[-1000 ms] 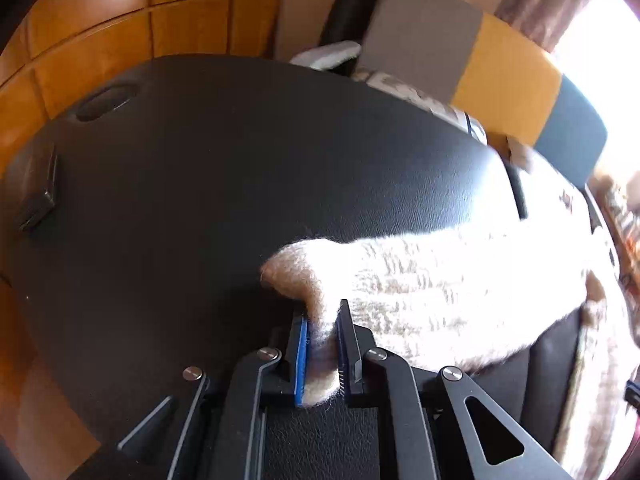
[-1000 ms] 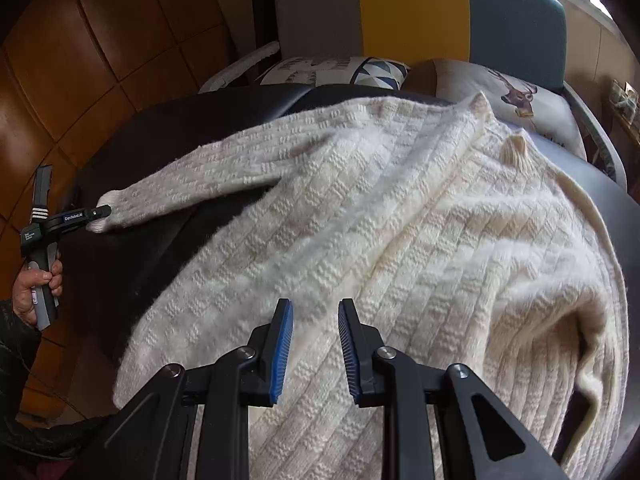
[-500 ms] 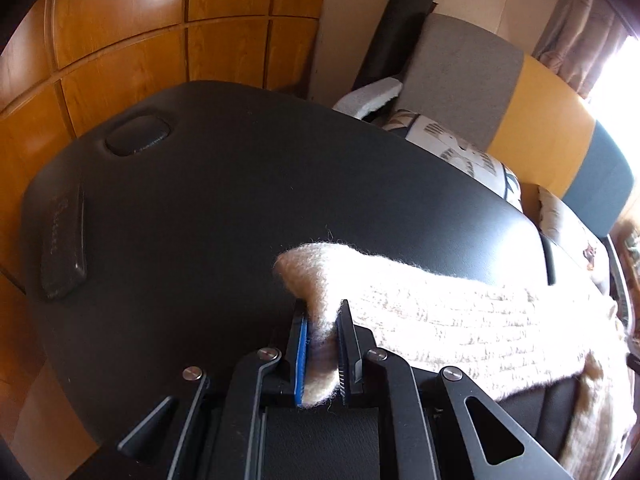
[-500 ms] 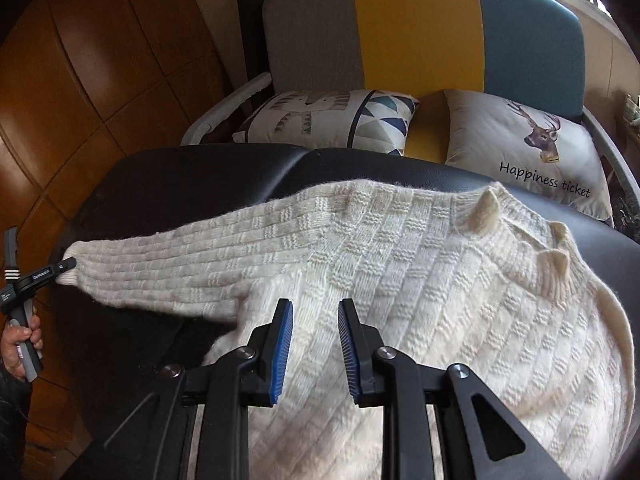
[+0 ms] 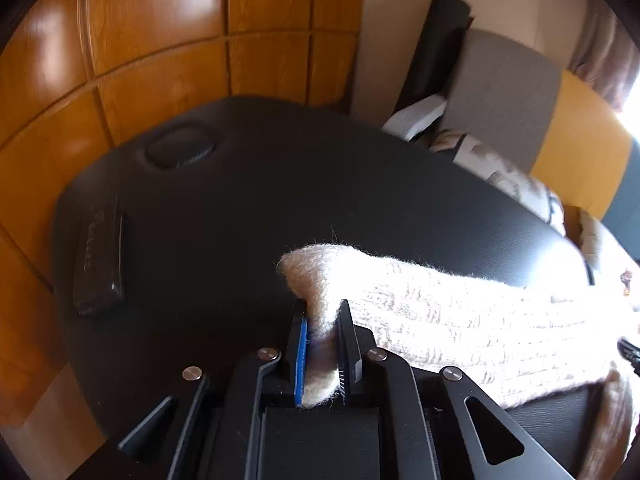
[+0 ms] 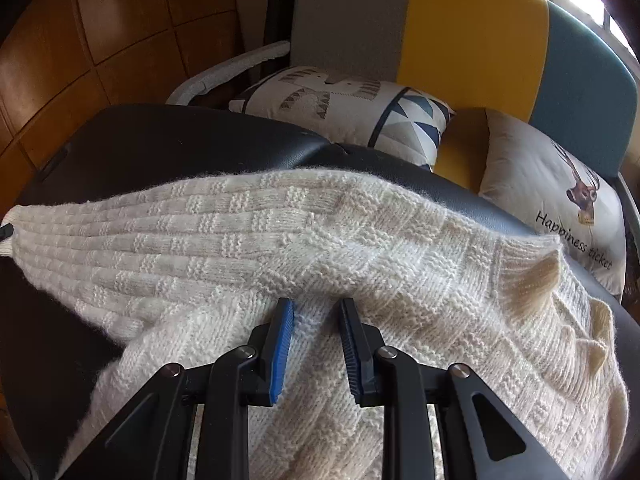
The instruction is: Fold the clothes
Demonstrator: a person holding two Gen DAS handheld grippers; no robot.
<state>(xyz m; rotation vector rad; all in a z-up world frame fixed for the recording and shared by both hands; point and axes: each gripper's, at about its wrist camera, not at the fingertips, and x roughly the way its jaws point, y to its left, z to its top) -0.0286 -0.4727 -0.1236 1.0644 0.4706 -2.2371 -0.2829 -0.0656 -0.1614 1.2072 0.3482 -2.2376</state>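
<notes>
A cream knitted sweater (image 6: 360, 248) lies spread on a black padded table (image 6: 180, 140). Its sleeve (image 5: 440, 312) stretches out to the left. My left gripper (image 5: 322, 320) is shut on the sleeve's cuff (image 5: 316, 272) and holds it just above the table (image 5: 240, 220). That cuff shows at the far left edge of the right wrist view (image 6: 10, 224). My right gripper (image 6: 316, 308) is open, low over the sweater near the armpit, its fingers on either side of a strip of knit. The collar (image 6: 548, 276) lies to the right.
A sofa with grey, yellow and blue back panels (image 6: 472, 40) stands behind the table, with a patterned cushion (image 6: 344, 100) and a deer cushion (image 6: 560, 200). A dark flat remote-like object (image 5: 98, 260) lies on the table's left. Wooden wall panels (image 5: 140, 60) stand behind.
The left gripper has drawn the cuff outward and the sleeve now lies straighter. The right gripper has moved forward and down onto the sweater near the armpit, still open.
</notes>
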